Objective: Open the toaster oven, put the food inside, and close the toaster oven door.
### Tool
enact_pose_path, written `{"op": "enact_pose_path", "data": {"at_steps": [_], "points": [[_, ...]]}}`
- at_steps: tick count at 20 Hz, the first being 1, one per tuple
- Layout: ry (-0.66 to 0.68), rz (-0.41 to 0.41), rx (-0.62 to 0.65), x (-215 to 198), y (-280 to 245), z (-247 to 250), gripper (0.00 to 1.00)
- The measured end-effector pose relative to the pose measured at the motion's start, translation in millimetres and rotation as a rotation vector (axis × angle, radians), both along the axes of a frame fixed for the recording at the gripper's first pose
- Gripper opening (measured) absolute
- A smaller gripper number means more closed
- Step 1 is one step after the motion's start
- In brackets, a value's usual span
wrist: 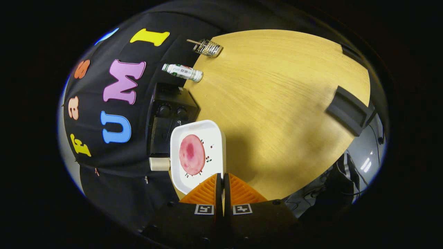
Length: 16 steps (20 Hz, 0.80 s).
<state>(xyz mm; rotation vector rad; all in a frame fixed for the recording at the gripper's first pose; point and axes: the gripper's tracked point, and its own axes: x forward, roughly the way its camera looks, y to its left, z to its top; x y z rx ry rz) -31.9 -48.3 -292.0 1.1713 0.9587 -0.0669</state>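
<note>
My gripper (221, 176) is shut on the rim of a white square plate (215, 138), and the plate's edge sits pinched between both fingers. A round pink slice of food (192, 154) lies on the plate, which is lifted off the wooden table (277, 97). Just beyond the plate stands the black toaster oven (169, 107) against the booth's wall, two knobs showing on its face. The plate hides part of the oven's front, so I cannot tell how its door stands. A cream-coloured piece (159, 163) sticks out by the oven's edge beside the plate.
A white bottle with a green label (182, 72) lies on the table past the oven. Farther on is a metal wire holder (208, 47). A black block (349, 110) sits at the table's far side edge, with cables on the floor below it.
</note>
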Motion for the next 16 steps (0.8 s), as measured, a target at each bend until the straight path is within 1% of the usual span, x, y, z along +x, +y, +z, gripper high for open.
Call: {"op": "enact_pose_path", "data": {"at_steps": [4,7,12,16], "points": [[-0.037,0.07,-0.024,37,48,7,0.05],[-0.065,0.082,-0.039,70,81,11,0.05],[-0.089,0.041,-0.019,132,144,2,0.05],[-0.098,-0.009,0.006,168,183,-11,0.05]]}}
